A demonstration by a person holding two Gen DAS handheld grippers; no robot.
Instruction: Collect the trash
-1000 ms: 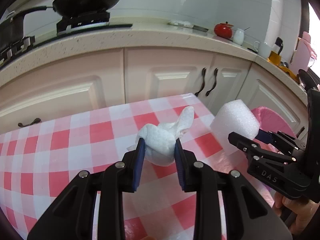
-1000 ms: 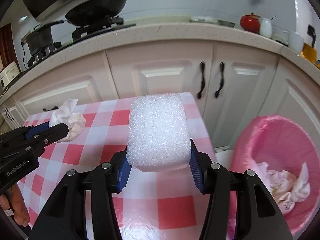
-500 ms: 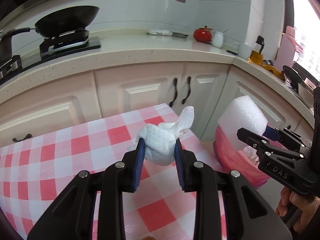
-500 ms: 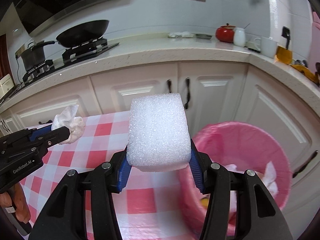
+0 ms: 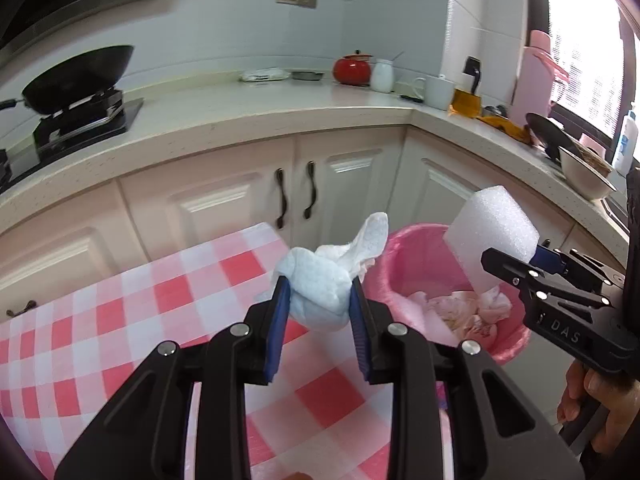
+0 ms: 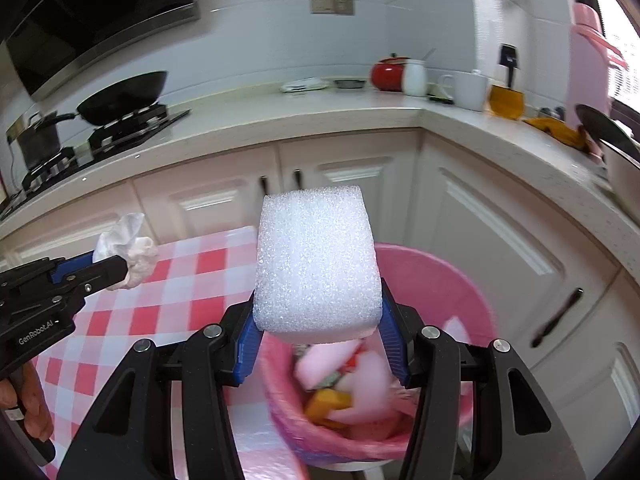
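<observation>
- Fingers (image 6: 390,340) of the right gripper (image 6: 316,344), padded in blue, are clamped on either side of one white foam block (image 6: 316,264), gripping its lower end; the block stands upright and sits above the near rim of the bin.
- Fingers (image 5: 278,320) of the left gripper (image 5: 318,318) are pressed against one crumpled white tissue (image 5: 324,284), with a loose tail of paper sticking up to the right.
- That tissue hangs over the corner of the table (image 5: 120,320), just beside the bin but not yet above it.
- One round bin (image 5: 404,264) lined with a pink bag stands on the floor past the table's corner. It already holds crumpled paper and, in the right view, an orange piece and pink scraps, blurred.
- Risk, as a judgement: the foam is light and tall, so if let go this close to the rim it could tip or bounce out onto the floor.
- The tissue, if dropped from where it hangs, would likely land on the checked cloth or floor short of the bin.
- The two grippers are near each other and could knock together over the opening.
- Count: two grippers, two pieces of trash held, one bin, one table.
</observation>
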